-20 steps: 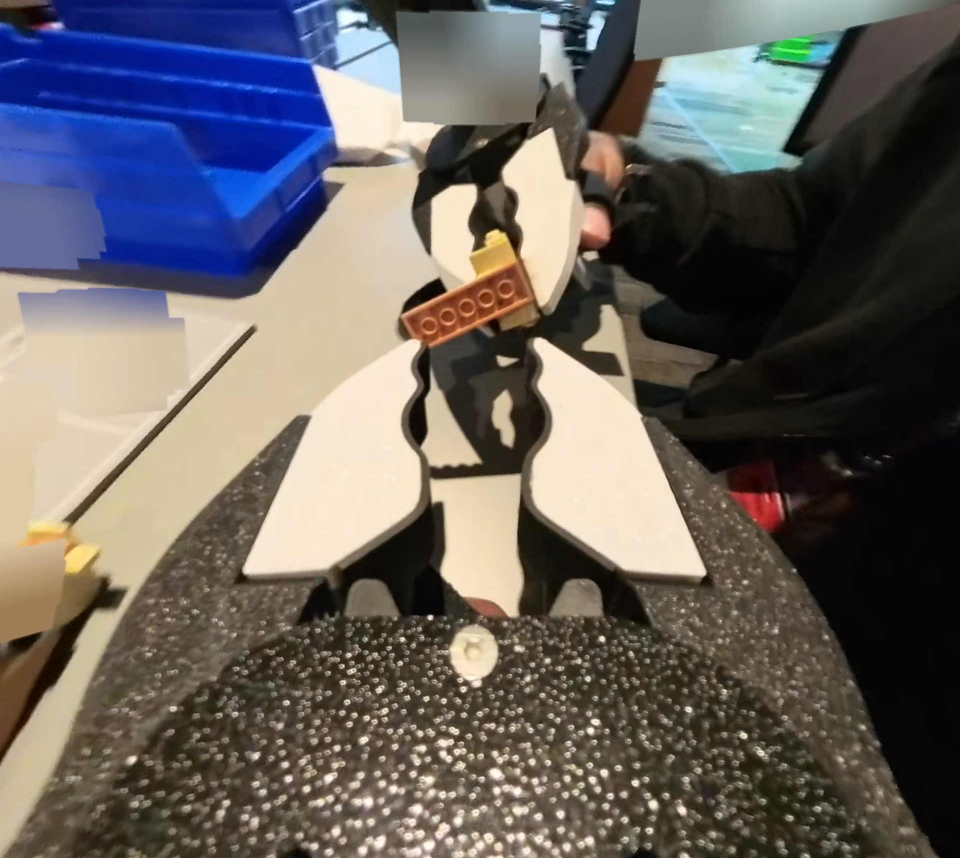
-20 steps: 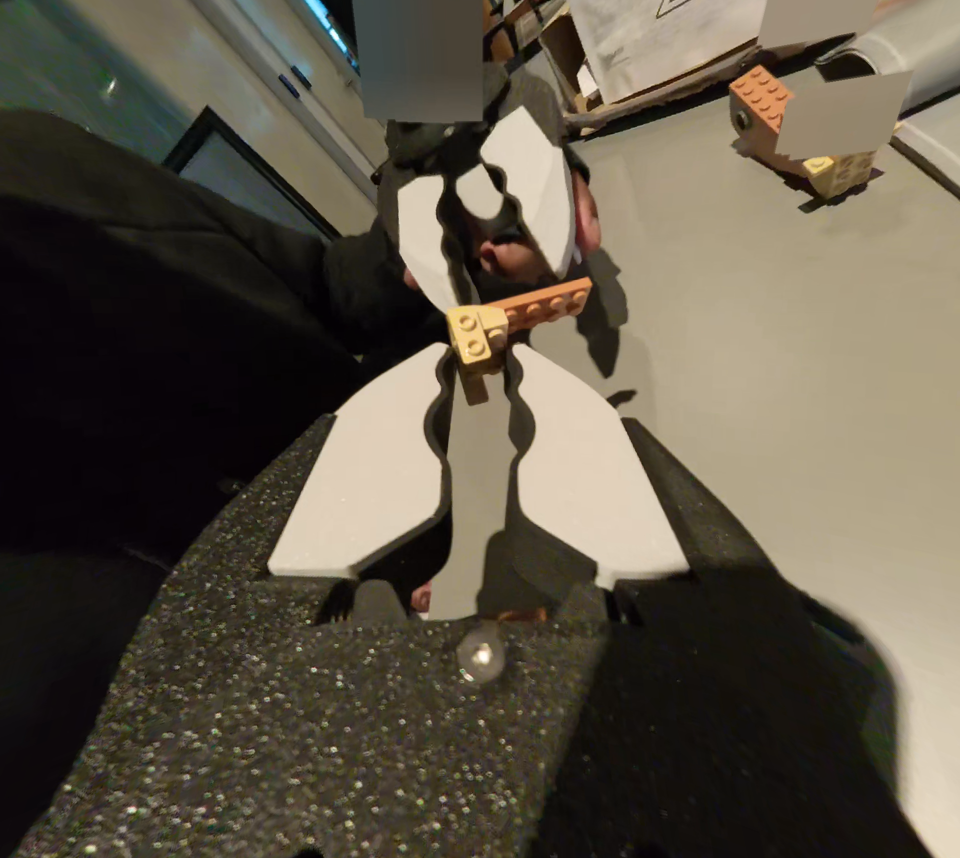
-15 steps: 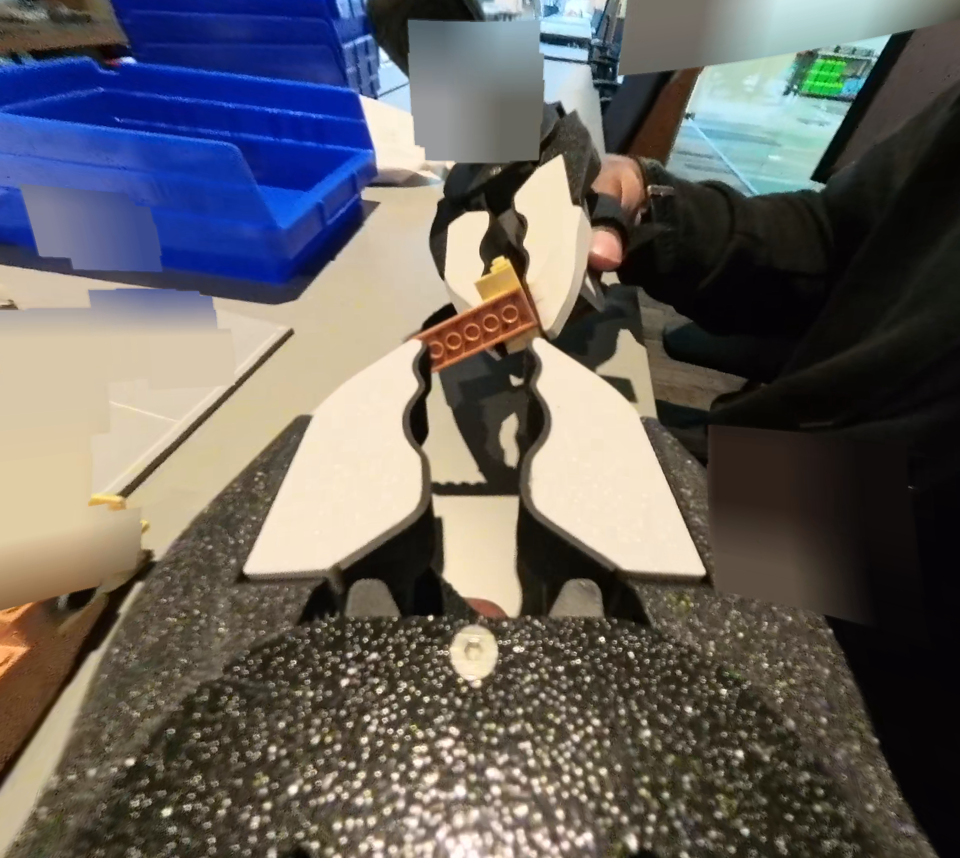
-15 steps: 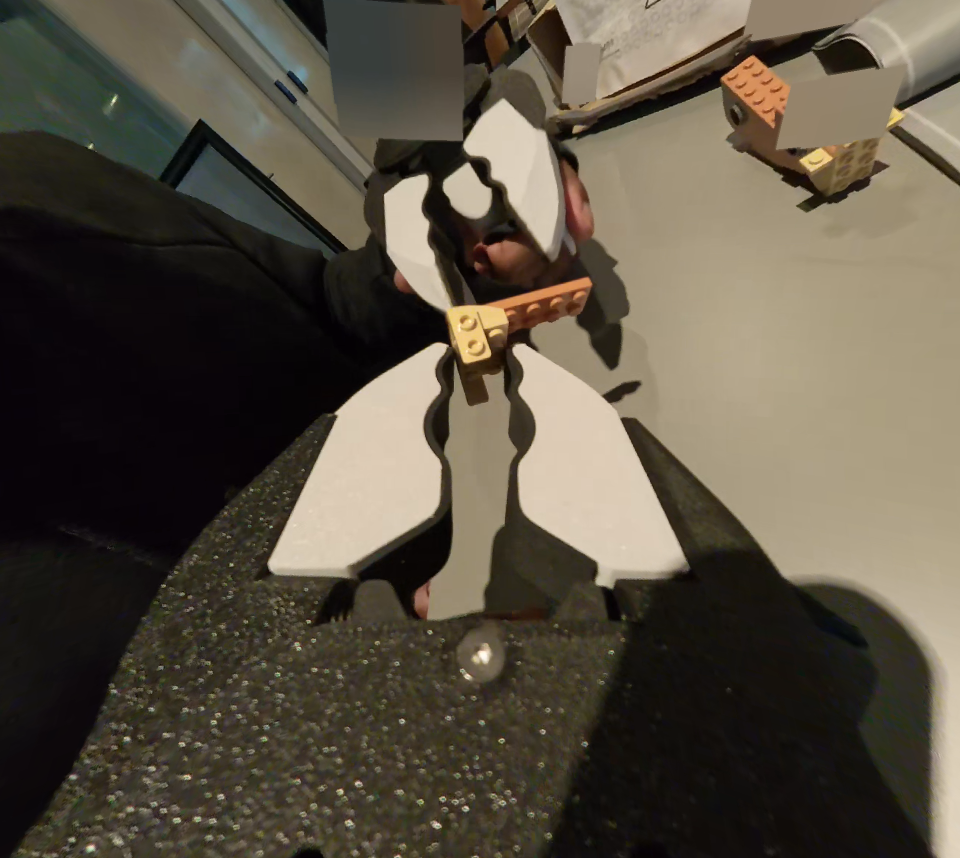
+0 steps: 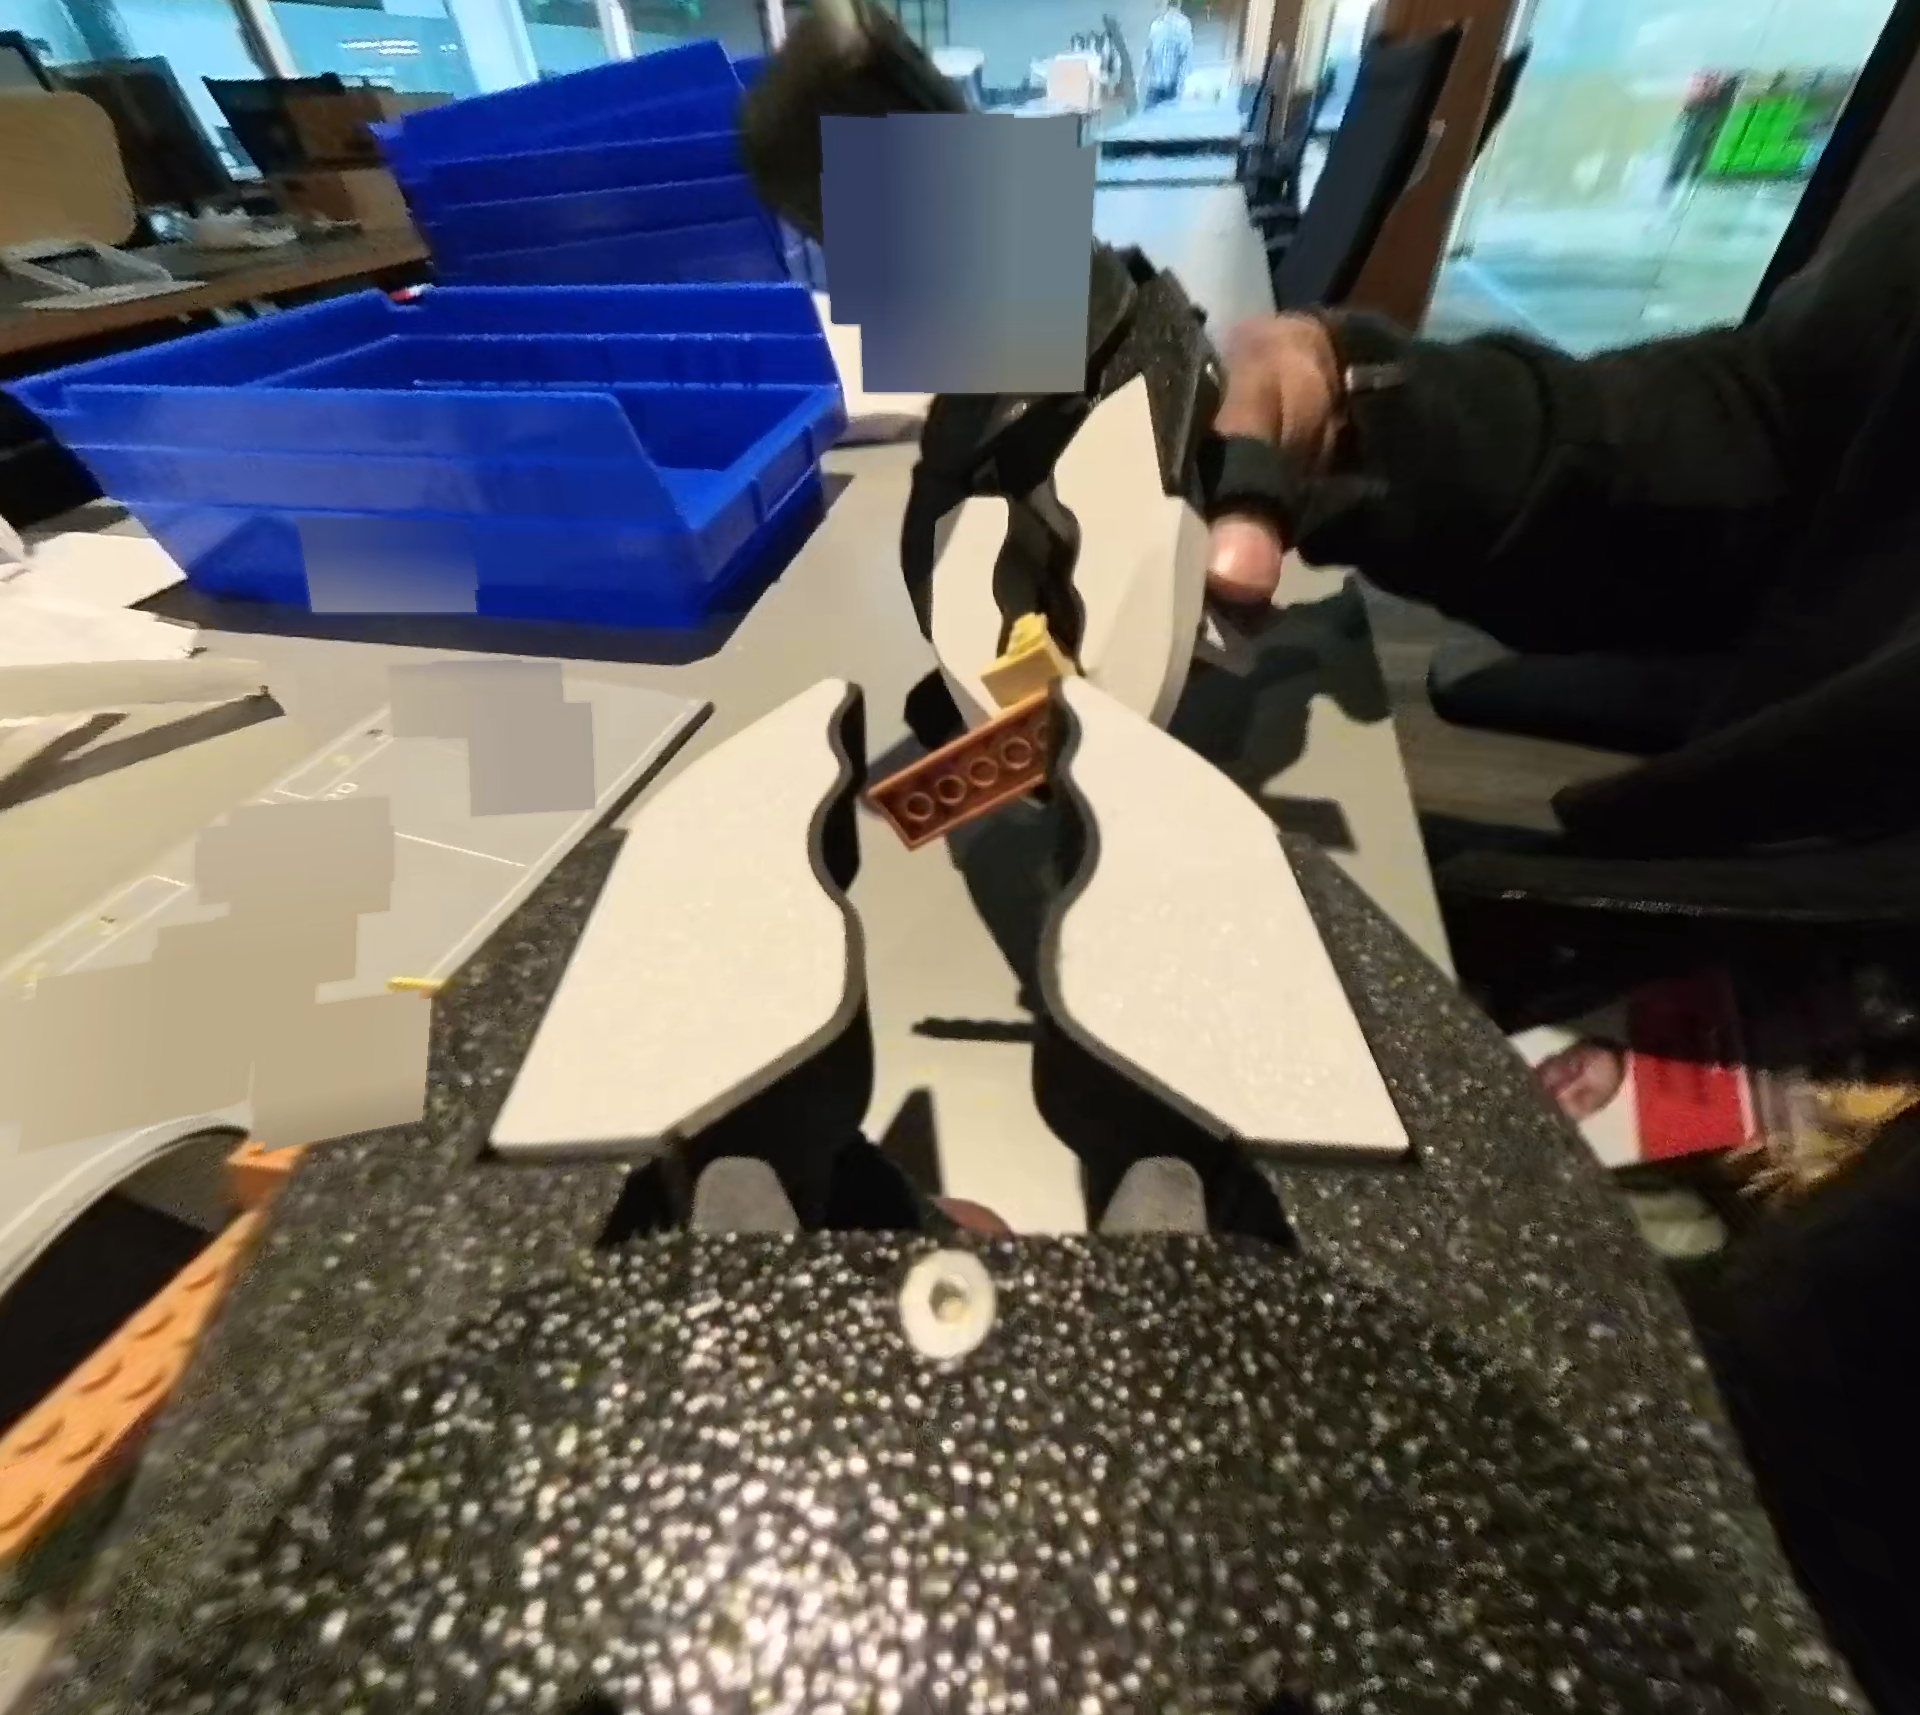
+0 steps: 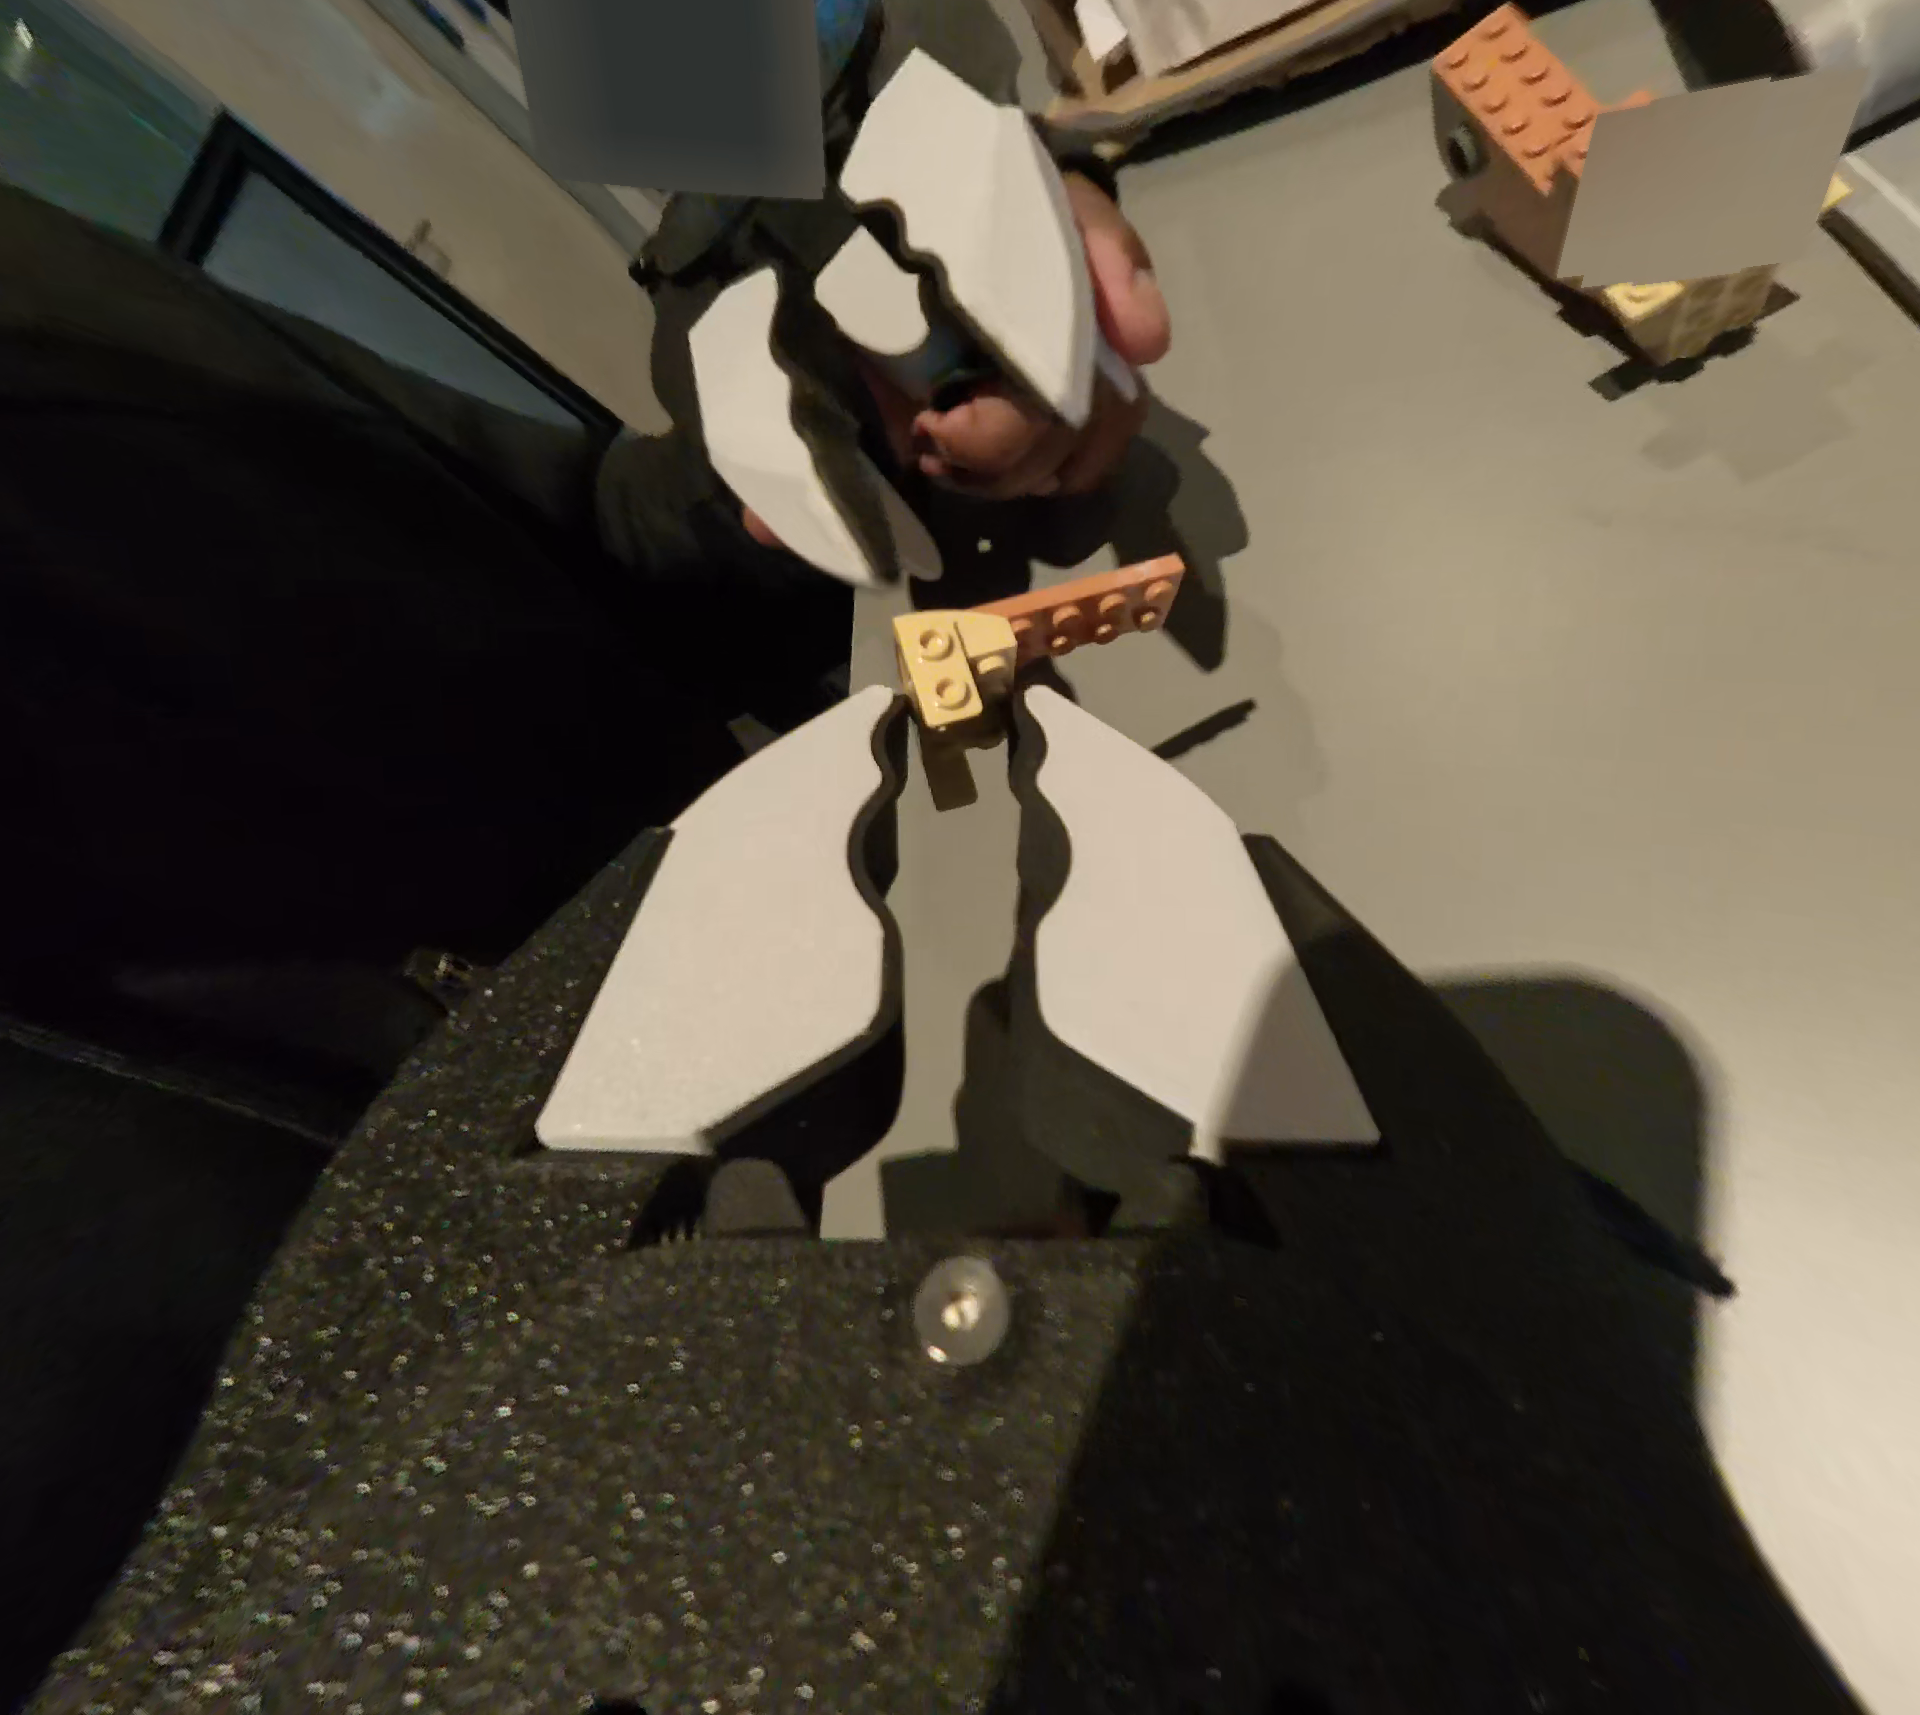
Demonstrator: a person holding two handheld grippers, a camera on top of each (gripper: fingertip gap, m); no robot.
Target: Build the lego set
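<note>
The right gripper is closed on a small tan brick, pinching it between its two fingertips above the grey table. A flat brown plate is joined to the tan brick and juts out to the right, clear of the fingers. In the left wrist view the same pair shows from below: the brown plate with its row of round sockets, the tan brick above it, both raised off the table.

The left gripper stands parted, with the brown plate lying in the gap near its tips; whether either finger touches the plate cannot be told. In the right wrist view the left gripper appears just beyond the bricks, tips apart, with a hand behind it.

Far right on the table sits a partly built block of orange and tan bricks, well apart from the grippers. Blue bins are stacked at the far left of the table. An orange plate shows at the near left edge.
</note>
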